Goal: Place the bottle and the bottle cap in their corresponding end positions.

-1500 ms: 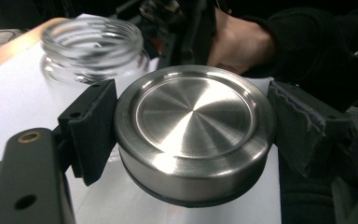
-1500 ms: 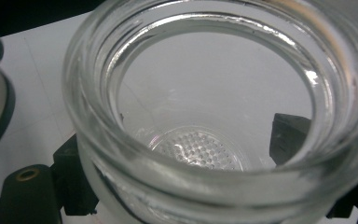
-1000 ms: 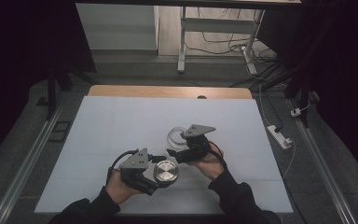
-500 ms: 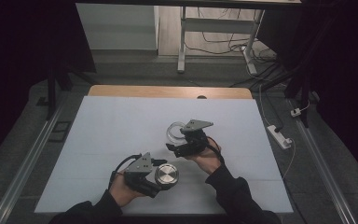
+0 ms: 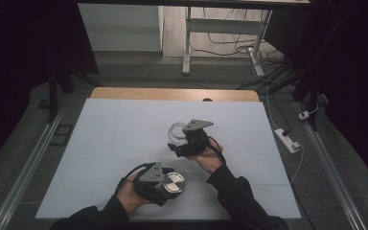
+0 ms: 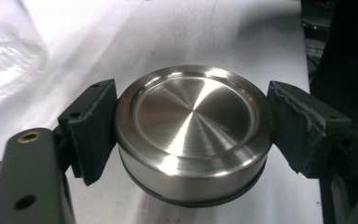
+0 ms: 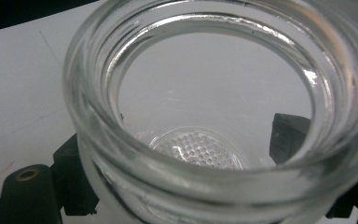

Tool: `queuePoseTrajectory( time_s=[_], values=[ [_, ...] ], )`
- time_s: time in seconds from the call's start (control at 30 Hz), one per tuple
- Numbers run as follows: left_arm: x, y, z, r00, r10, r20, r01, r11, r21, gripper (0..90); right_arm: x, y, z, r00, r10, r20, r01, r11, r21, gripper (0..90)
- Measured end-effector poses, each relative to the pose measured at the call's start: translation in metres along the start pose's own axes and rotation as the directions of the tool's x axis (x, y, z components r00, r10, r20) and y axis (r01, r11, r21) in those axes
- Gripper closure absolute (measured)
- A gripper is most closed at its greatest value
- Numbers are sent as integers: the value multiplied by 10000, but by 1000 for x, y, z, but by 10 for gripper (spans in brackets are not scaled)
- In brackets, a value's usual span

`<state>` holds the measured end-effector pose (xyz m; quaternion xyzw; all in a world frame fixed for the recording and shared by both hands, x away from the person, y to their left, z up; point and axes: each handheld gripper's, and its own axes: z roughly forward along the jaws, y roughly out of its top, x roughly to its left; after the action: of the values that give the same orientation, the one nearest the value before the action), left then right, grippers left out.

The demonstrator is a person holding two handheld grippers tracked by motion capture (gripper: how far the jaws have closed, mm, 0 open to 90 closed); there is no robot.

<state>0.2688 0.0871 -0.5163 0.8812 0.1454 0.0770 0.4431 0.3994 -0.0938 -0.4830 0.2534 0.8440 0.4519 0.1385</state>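
We have the steel lid (image 6: 193, 135) clamped flat between our left gripper's (image 5: 160, 184) jaws, low over the white table (image 5: 105, 158). Our right gripper (image 5: 184, 146) clasps the empty glass jar (image 7: 214, 116), mouth open, farther away and to the lid's right.

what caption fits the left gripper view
Left gripper clamps a round steel lid by its rim above the white table.

The glass jar (image 7: 214, 116) is cut off at the right gripper view's edges (its base blurred), hiding the pads (image 7: 286, 135).
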Motion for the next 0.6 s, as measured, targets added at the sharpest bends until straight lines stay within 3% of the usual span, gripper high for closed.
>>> queuePoseTrajectory(
  time_s=[0.17,0.33,0.6],
  values=[
    [0,-1,7,9999,99,21,-100,9994,325,208,-2,2,7,10000,-13,80,13,10000,45,151],
    [4,-4,13,9999,8,-165,2,9979,640,208,-6,1,13,9999,15,172,-17,9999,119,151],
    [6,-5,20,9999,-89,-81,97,9945,1045,208,-6,-3,24,9999,29,152,-34,9995,308,151]
  ],
)
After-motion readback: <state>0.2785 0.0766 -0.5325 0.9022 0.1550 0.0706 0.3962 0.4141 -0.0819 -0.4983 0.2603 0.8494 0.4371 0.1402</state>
